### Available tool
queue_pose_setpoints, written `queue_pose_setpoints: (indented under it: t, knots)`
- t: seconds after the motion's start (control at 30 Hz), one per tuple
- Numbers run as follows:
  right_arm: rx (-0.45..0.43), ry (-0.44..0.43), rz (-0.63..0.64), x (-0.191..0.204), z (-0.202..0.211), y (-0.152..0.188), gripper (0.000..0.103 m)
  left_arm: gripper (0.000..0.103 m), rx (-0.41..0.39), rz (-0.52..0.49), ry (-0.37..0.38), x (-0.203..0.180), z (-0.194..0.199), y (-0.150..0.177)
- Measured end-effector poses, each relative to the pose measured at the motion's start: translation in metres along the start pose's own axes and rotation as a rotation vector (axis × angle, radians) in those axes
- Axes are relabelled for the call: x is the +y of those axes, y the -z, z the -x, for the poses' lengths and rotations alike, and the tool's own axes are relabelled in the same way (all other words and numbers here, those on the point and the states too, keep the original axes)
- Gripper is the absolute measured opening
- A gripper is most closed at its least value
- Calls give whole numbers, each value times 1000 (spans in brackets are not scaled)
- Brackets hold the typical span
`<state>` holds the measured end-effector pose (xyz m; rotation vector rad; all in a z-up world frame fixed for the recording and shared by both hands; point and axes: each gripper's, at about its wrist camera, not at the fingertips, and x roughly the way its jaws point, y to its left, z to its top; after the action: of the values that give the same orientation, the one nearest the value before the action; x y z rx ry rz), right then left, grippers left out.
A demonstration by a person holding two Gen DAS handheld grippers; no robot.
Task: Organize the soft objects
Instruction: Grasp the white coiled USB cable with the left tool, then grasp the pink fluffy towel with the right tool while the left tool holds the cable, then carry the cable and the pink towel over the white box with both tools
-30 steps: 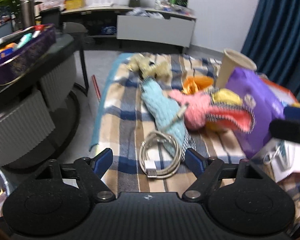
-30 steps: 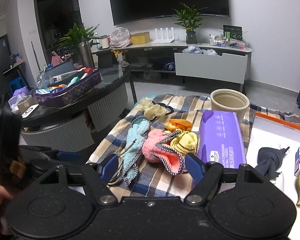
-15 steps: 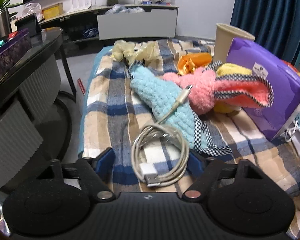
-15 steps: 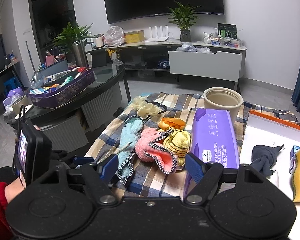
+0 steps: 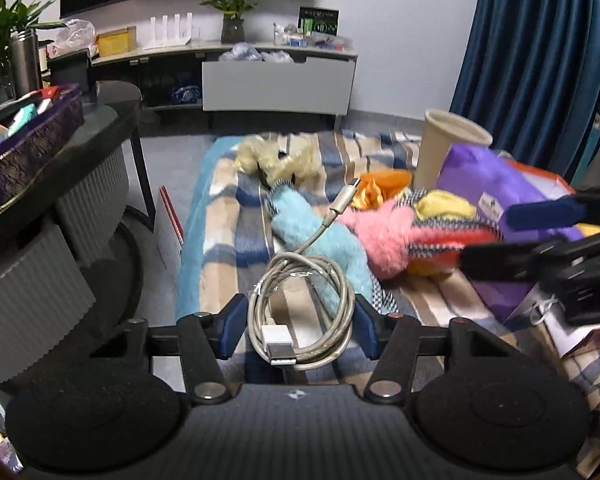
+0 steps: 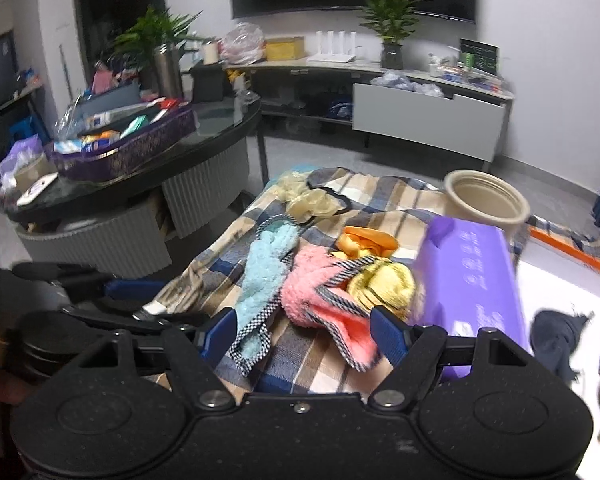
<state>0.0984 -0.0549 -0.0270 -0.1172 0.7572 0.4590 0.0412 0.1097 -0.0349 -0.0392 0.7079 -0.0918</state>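
Note:
My left gripper (image 5: 300,322) is closing, and its blue pads touch both sides of a coiled silver cable (image 5: 300,304) on the plaid blanket (image 5: 220,216). The cable's free plug (image 5: 352,186) sticks up over a light blue fuzzy sock (image 5: 320,240). Right of that sock lie a pink sock (image 6: 312,292), a yellow sock (image 6: 384,280) and an orange cloth (image 6: 364,240). My right gripper (image 6: 302,336) is open just before the pink and blue socks, with nothing pressed between its pads. In the left wrist view its fingers (image 5: 540,212) reach in from the right.
A purple tissue pack (image 6: 472,276) and a beige pot (image 6: 484,204) stand at the right of the socks. Cream fabric (image 6: 304,196) lies at the blanket's far end. A dark sock (image 6: 556,328) rests on a white board. A round dark table (image 6: 148,184) with a purple tray is at left.
The left jaws have narrowed onto the cable coil, and the cable's free end has risen. The right gripper has moved down closer to the socks and now shows in the left wrist view.

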Motion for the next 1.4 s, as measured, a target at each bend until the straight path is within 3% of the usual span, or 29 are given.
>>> queue_pose_setpoints:
  t: [0.3, 0.5, 0.53, 0.57, 0.67, 1.07, 1.4]
  knots:
    - [57, 28, 124, 10, -48, -10, 84, 56, -15, 58, -17, 13, 2, -8]
    - [121, 40, 130, 11, -76, -3, 57, 56, -13, 71, -19, 15, 0, -10]
    - [126, 43, 125, 10, -79, -2, 41, 56, -13, 72, -17, 15, -1, -11]
    - [127, 48, 123, 9, -80, -1, 35, 56, -14, 72, -18, 14, -1, -11]
    - [99, 39, 110, 7, -73, 2, 27, 56, -26, 71, -23, 13, 2, -13]
    - [-110, -18, -1, -4, 14, -11, 25, 56, -81, 97, -28, -1, 25, -26]
    - [-185, 23, -49, -15, 62, -13, 25, 56, -97, 88, -61, -24, 40, -43]
